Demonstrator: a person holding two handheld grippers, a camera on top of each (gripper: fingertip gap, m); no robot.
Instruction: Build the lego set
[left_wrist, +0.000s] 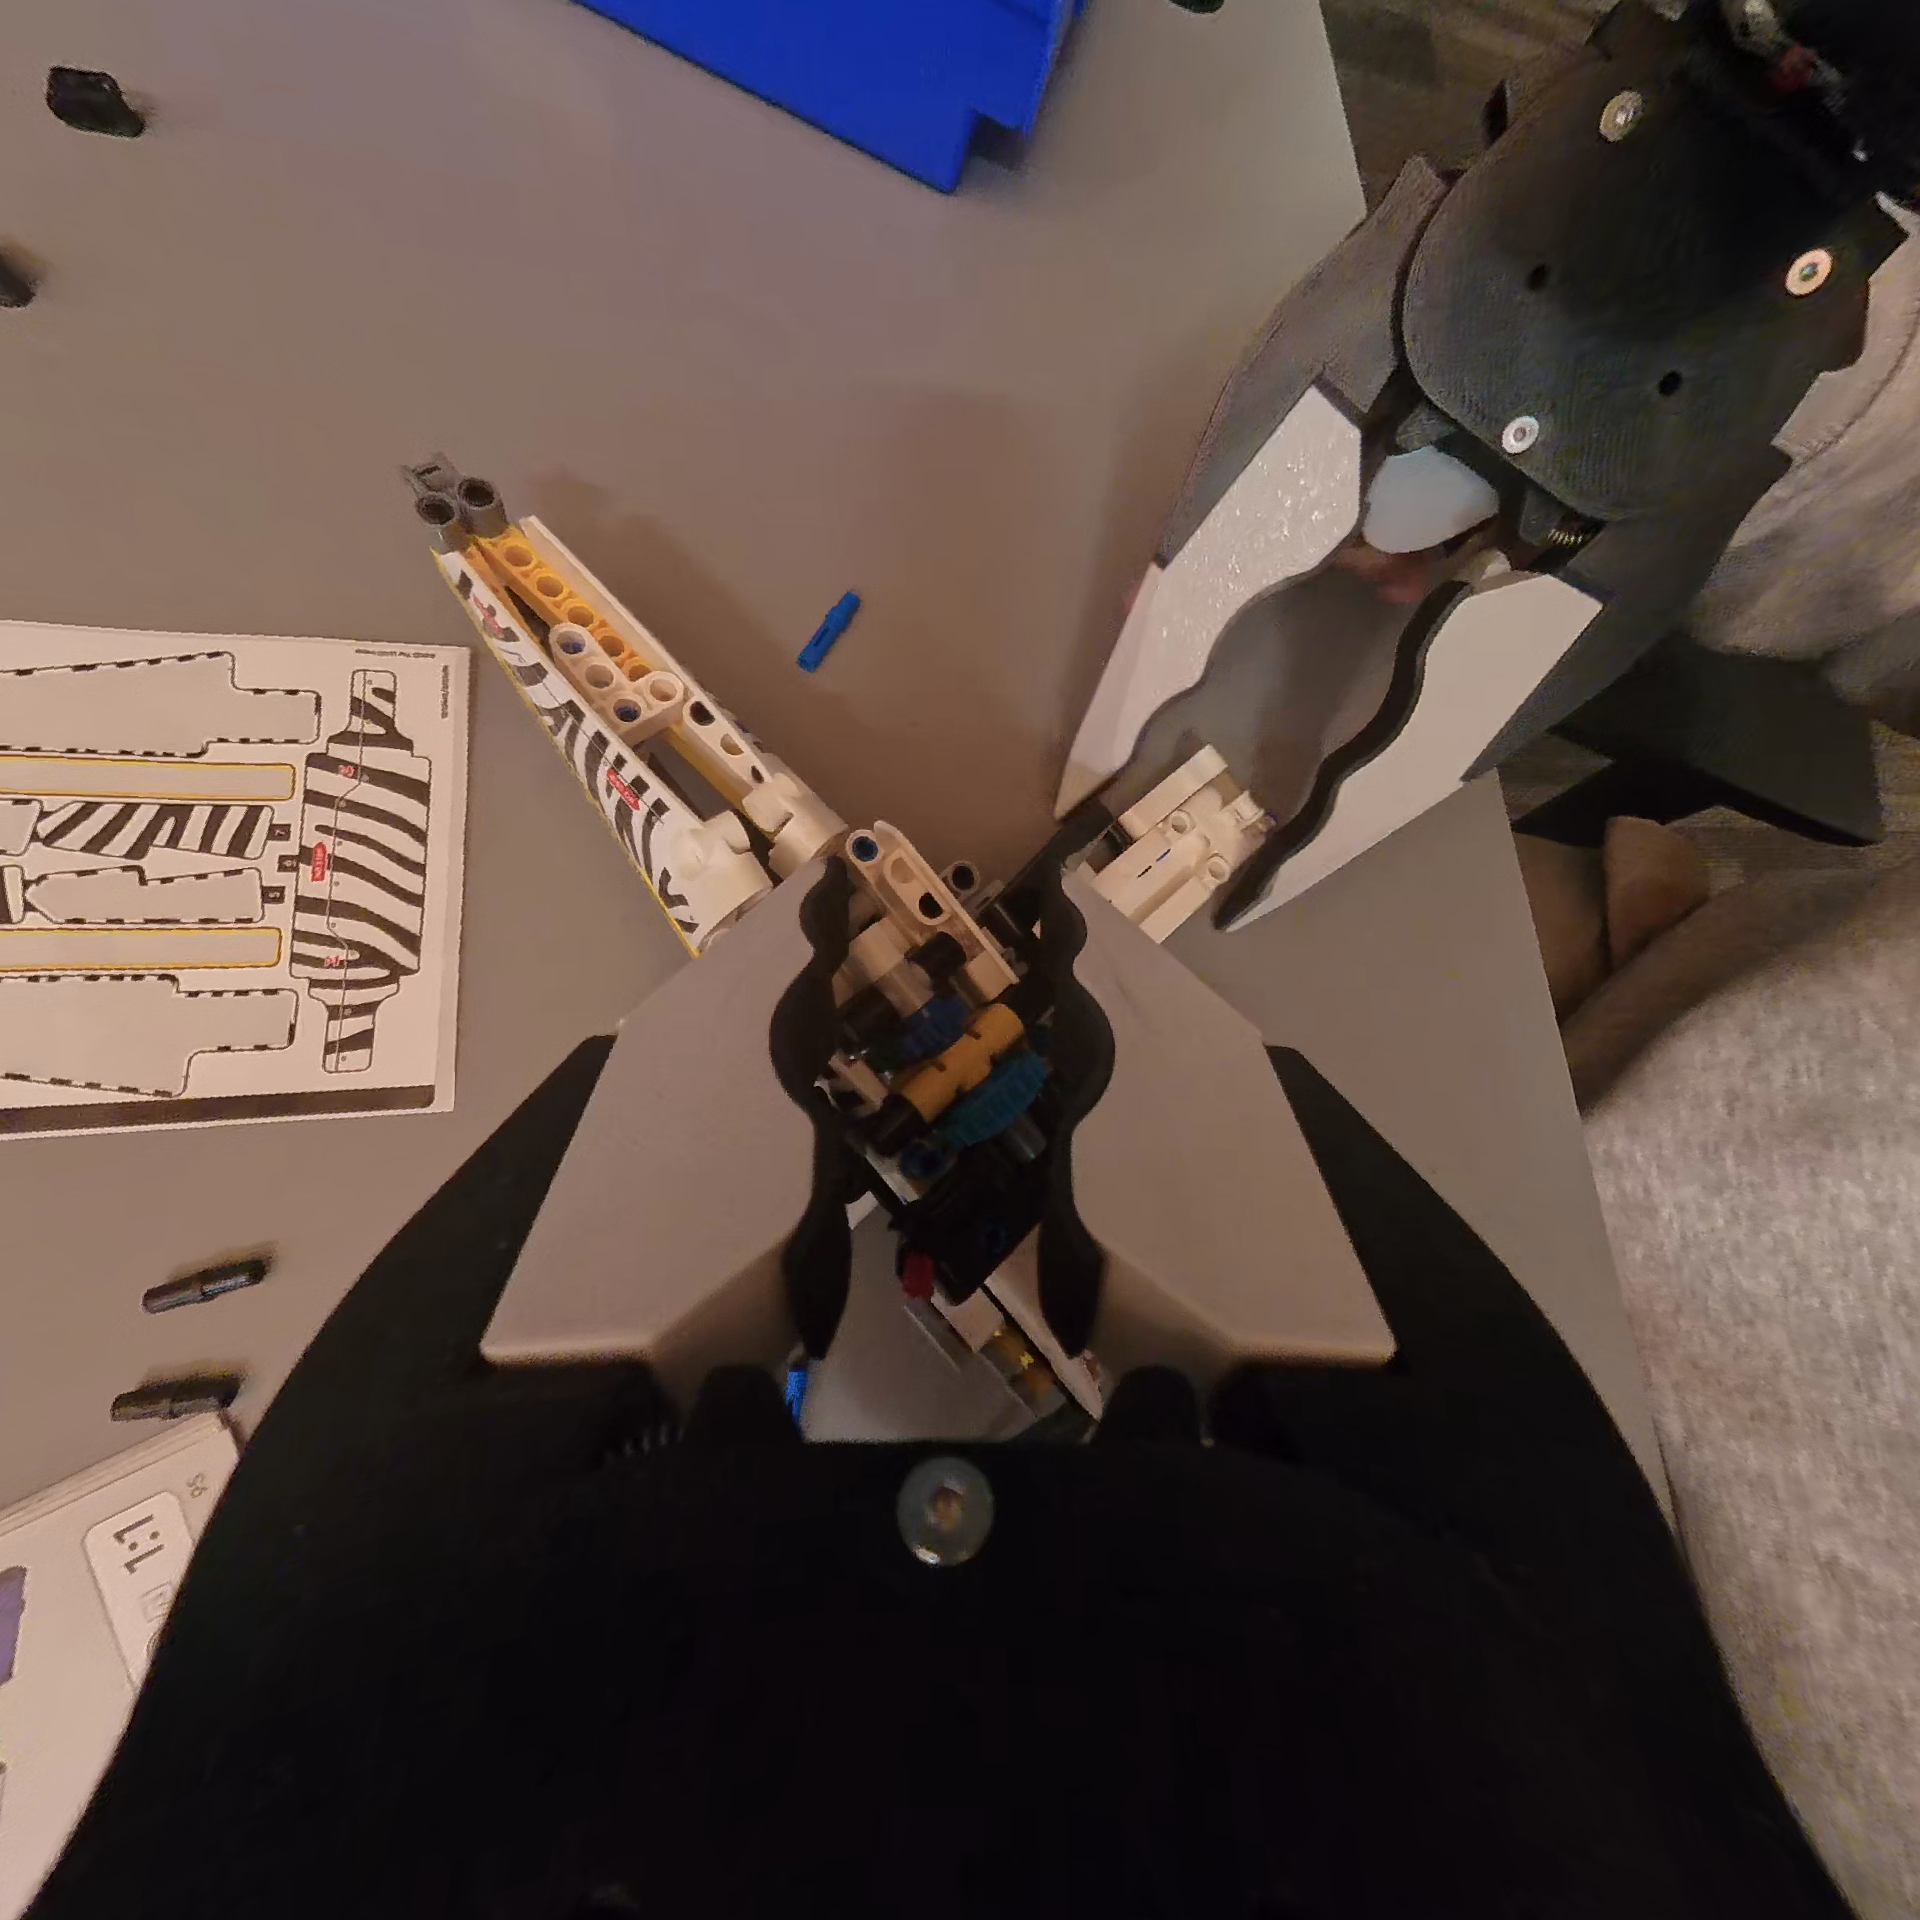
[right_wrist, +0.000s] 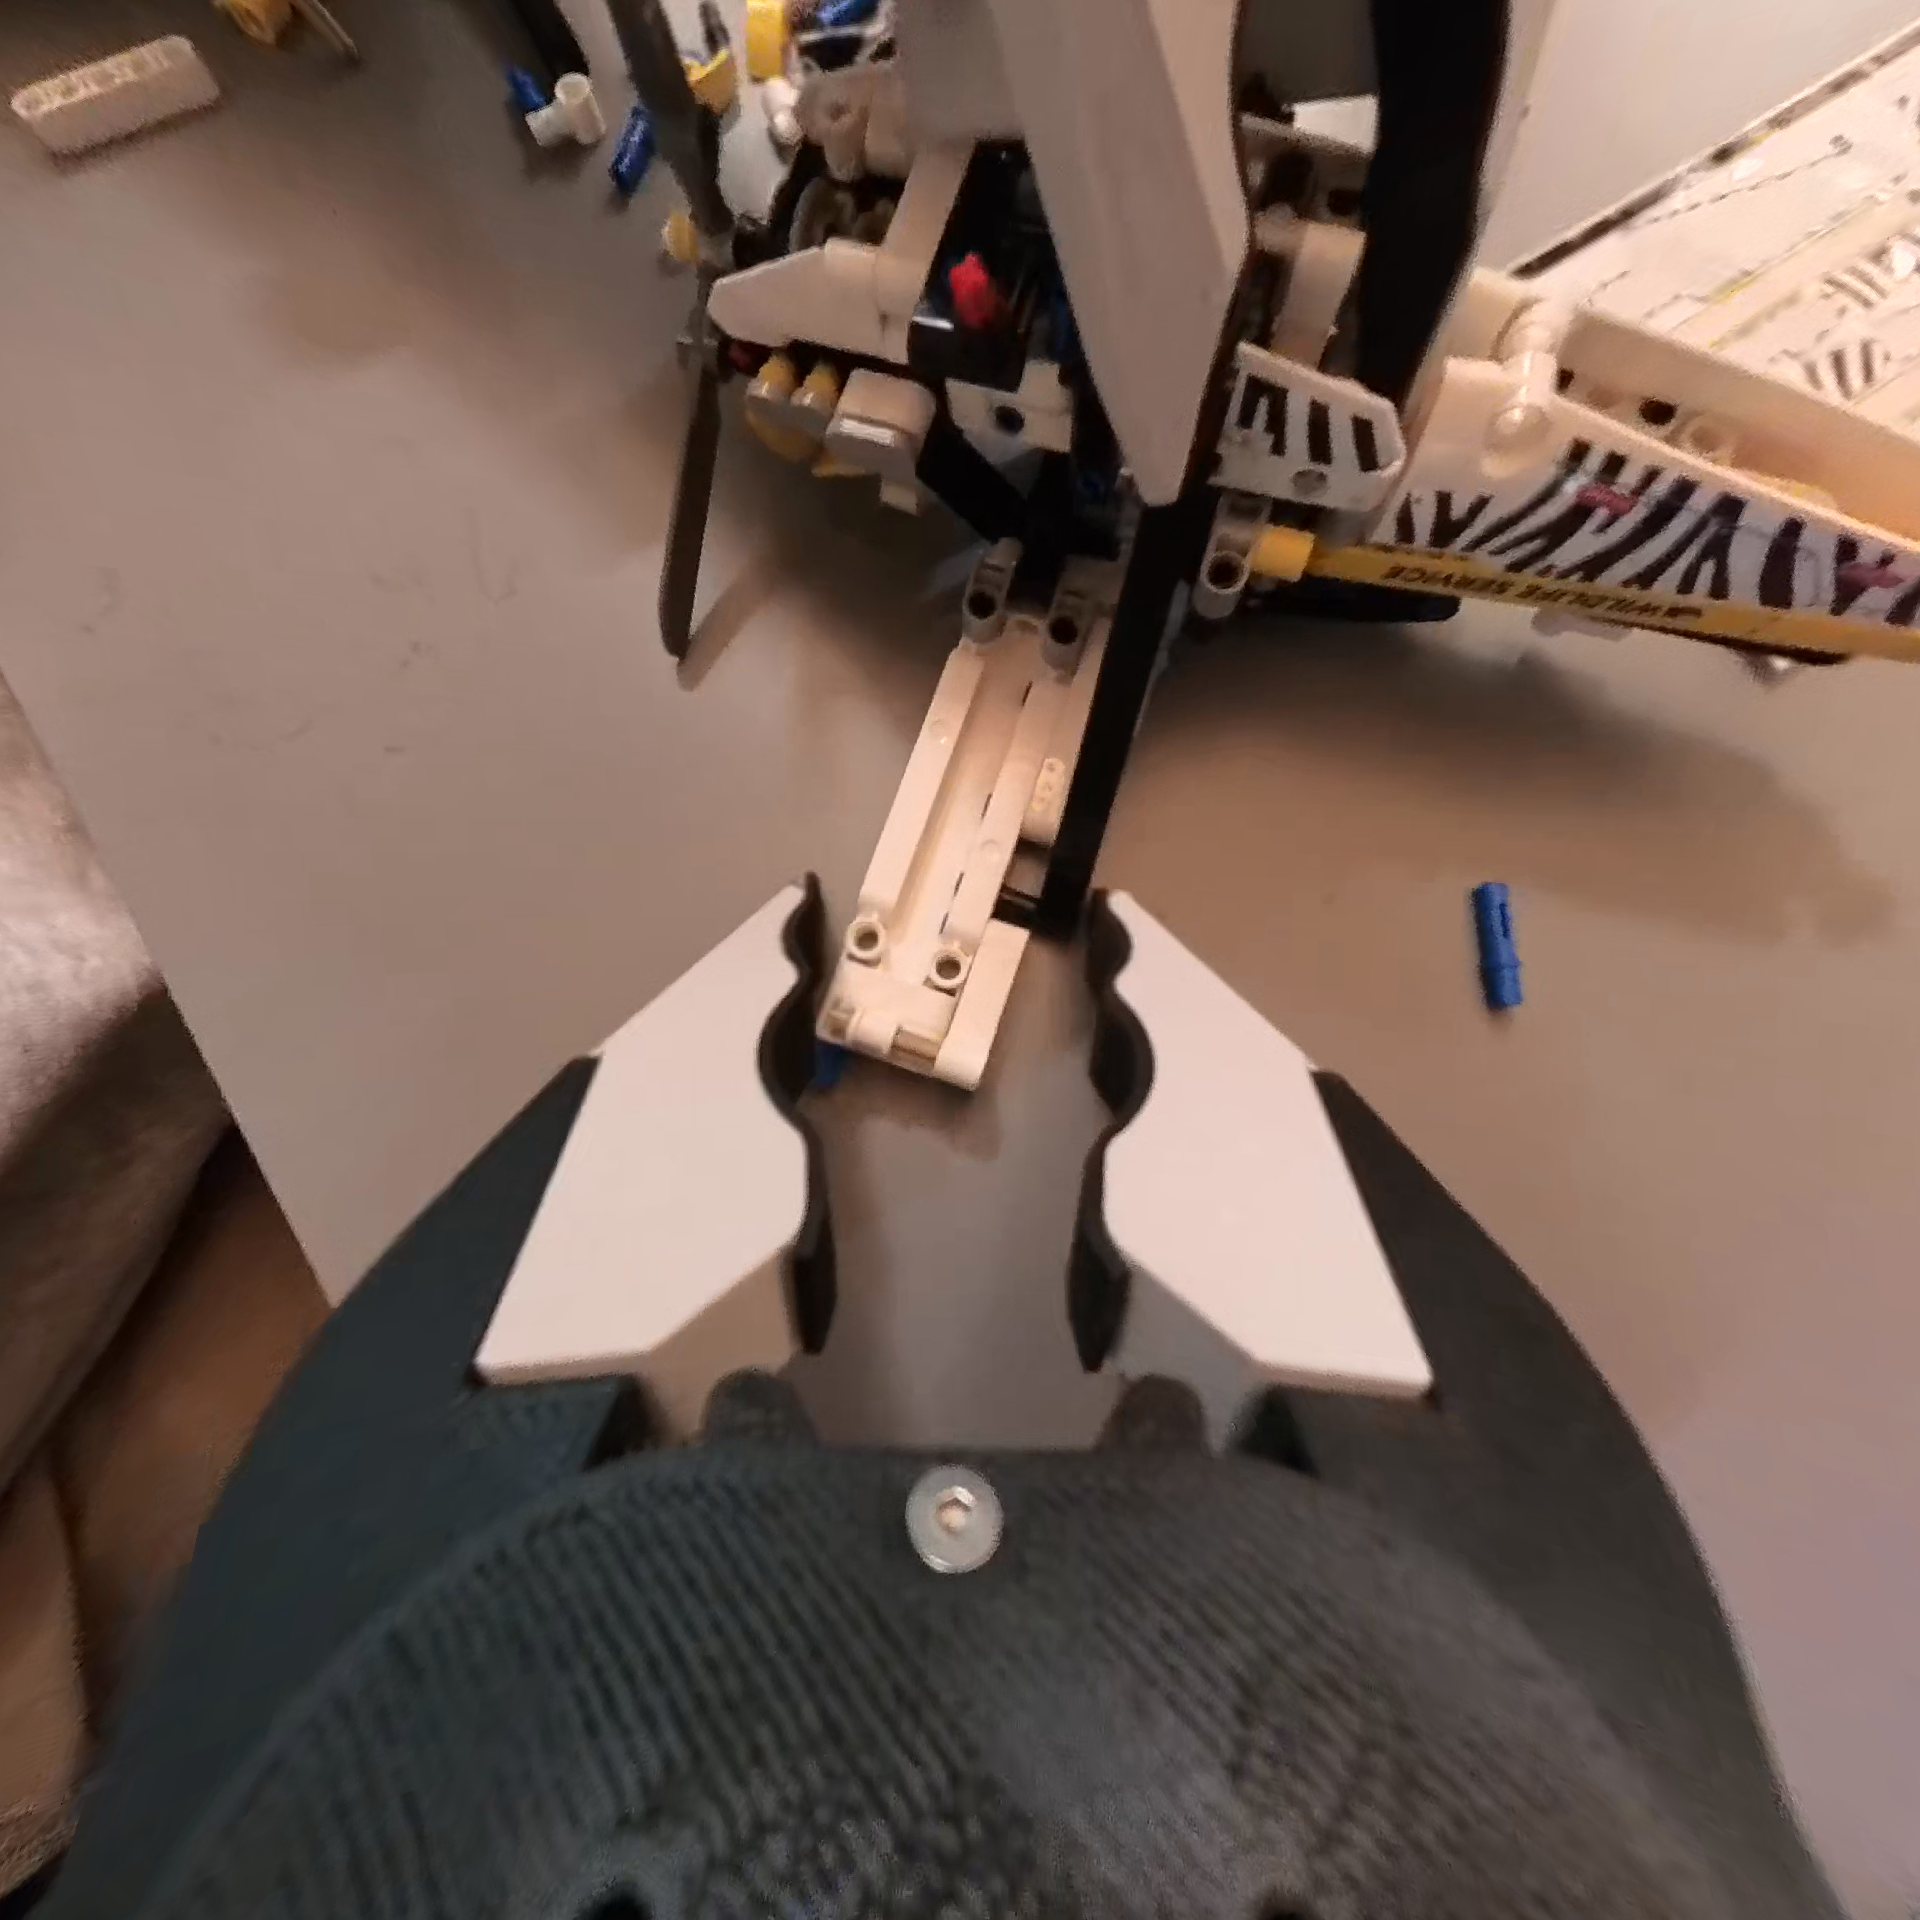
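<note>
Your left gripper (left_wrist: 940, 1039) is clamped on the gear-filled body of the lego plane (left_wrist: 935, 1081), holding it over the grey table (left_wrist: 727, 343). Your right gripper (right_wrist: 951, 997) has its jaws parted around the free end of the white wing stub (right_wrist: 935, 904); the left pad looks to touch it, the right pad stands just clear, so no firm grip is confirmed. In the right wrist view the stub's long axis runs from the jaws toward 12 o'clock, into the body. In the left wrist view it leaves the body toward 2 o'clock, while the zebra-striped wing (left_wrist: 623, 707) runs out toward 10 o'clock. The right gripper is the nearer to the stub; judged from this, any push should follow that axis. A loose blue pin (right_wrist: 1496, 945) lies at 3 o'clock, well apart.
</note>
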